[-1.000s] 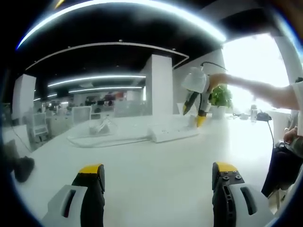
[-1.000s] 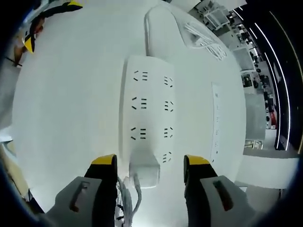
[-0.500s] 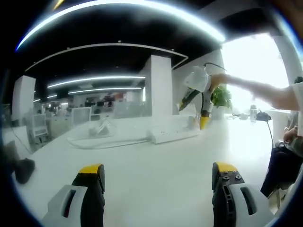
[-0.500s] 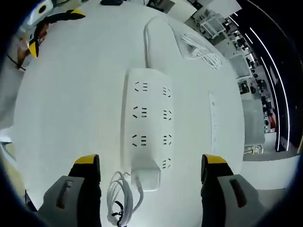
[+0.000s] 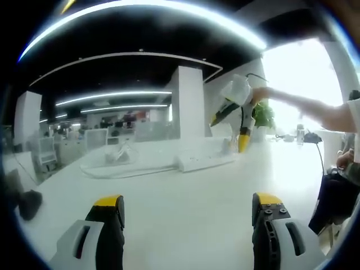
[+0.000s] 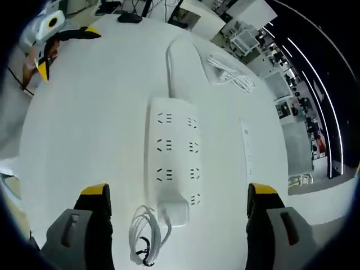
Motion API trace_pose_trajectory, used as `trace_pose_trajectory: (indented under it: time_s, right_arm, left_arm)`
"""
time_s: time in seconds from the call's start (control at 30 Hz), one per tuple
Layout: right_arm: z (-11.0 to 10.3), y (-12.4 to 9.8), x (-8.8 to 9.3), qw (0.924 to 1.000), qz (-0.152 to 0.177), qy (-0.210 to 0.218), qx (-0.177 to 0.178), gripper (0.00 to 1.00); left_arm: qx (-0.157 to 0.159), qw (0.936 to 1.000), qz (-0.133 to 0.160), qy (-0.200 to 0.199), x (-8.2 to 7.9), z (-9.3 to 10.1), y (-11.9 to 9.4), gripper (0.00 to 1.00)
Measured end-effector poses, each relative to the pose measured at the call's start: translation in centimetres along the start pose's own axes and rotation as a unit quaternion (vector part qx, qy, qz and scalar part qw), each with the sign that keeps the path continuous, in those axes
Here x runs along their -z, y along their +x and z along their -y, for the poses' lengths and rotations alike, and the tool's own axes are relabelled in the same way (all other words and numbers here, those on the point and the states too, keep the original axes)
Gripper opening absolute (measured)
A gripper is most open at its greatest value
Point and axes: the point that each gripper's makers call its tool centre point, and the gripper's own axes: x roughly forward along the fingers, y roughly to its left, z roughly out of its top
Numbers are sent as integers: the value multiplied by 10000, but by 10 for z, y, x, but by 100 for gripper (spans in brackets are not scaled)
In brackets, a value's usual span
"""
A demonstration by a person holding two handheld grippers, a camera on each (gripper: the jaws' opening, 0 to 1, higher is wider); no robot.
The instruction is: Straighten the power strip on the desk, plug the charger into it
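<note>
- Since the earlier frames, your right gripper (image 6: 174,194) has lifted off the charger (image 6: 173,213): its jaws stood close on either side of the white block, and now they are spread wide and empty with the power strip (image 6: 174,153) seen from farther back.
- Your left gripper (image 5: 188,205) hangs low over the tabletop (image 5: 185,225), jaws released, holding nothing, well apart from the strip.
- In the right gripper view the power strip lies flat on the tabletop, running lengthwise away from you between the jaws. It looks about straight in this view.
- The charger sits at the strip's near end, seemingly seated in the nearest socket, though how deep the pins are you cannot tell from here.
- Its bundled cable (image 6: 144,237) lies loose on the tabletop just beside it.
- Handling, as a judgement: the strip is rigid plastic, light, and likely to slide on this smooth top, so press it on its long sides. The charger is hard and smooth; grip its flat sides, not the soft cable.
</note>
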Motion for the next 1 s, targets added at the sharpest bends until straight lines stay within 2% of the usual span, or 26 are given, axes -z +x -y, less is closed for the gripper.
trace_pose_trajectory:
  time_s: [0.23, 0.47, 0.6, 0.73, 0.83, 1.0]
  right_arm:
    - [-2, -7, -7, 9988, 397, 279, 64, 100]
    - [1, -17, -10, 9965, 654, 496, 174, 100]
    - [1, -23, -16, 9924, 998, 690, 205, 100]
    - [5, -32, -23, 9878, 1306, 730, 440, 100]
    - [10, -45, -37, 9751, 1889, 989, 611, 100]
    - [13, -56, -39, 9630, 2235, 1333, 694, 100]
  left_arm:
    - [5, 10000, -14, 24, -2, -2, 2, 97]
    - [36, 10000, 24, 60, -8, 0, 5, 97]
    - [27, 10000, 21, 21, -7, 0, 7, 97]
    - [30, 10000, -15, -16, -4, 0, 8, 97]
    - [45, 10000, -18, -31, -4, 1, 9, 97]
    - [59, 10000, -27, -29, -5, 1, 10, 97]
